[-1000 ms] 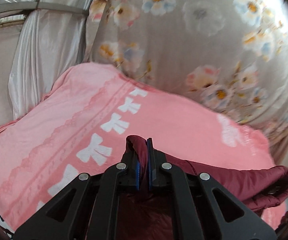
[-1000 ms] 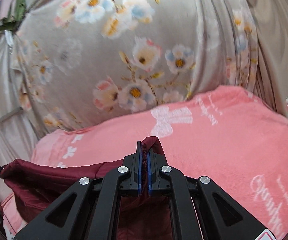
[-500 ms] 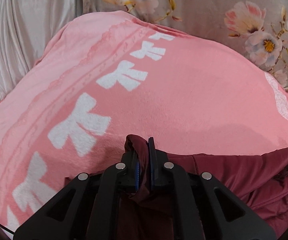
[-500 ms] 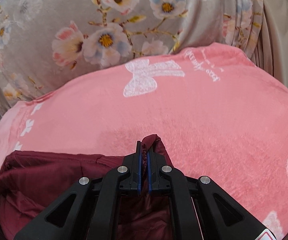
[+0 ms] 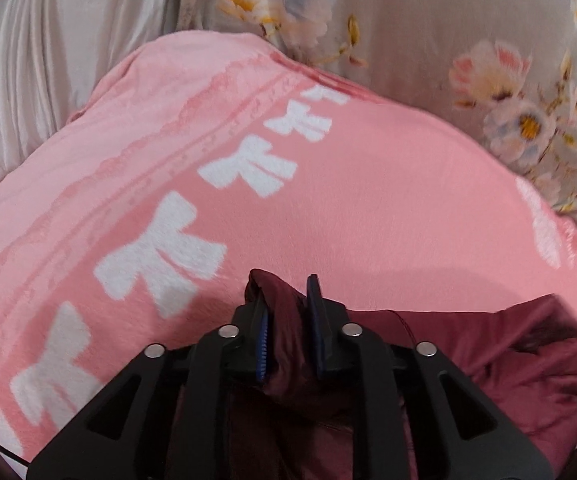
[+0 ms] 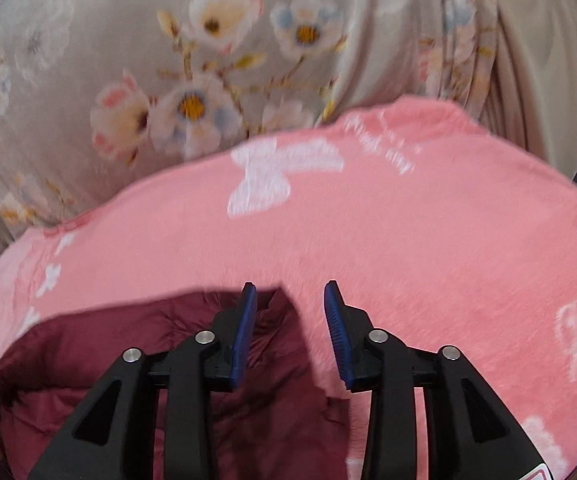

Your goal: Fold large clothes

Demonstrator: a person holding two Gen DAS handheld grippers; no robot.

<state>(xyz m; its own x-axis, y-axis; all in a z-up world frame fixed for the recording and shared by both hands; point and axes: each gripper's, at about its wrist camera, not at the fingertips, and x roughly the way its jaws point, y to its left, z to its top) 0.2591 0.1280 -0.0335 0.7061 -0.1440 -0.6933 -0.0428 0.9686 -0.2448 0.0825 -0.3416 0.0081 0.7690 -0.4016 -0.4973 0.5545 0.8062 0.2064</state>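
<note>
A dark red padded garment [image 5: 520, 360] lies on a pink blanket [image 5: 368, 200]. My left gripper [image 5: 288, 312] has its jaws partly apart, and a fold of the garment still stands between the fingers. In the right wrist view the garment [image 6: 128, 360] lies flat on the blanket [image 6: 448, 240], with its corner under my right gripper [image 6: 290, 300]. That gripper is open wide and holds nothing.
The blanket has white bow prints [image 5: 160, 256] along its left side and a white butterfly print [image 6: 276, 176]. A grey floral curtain [image 6: 188, 80] hangs behind. A pale satin drape [image 5: 48, 60] hangs at the far left.
Both grippers lowered the garment onto the blanket, then opened. The right gripper let go of the corner; the left gripper's jaws parted with the fold still between them.
</note>
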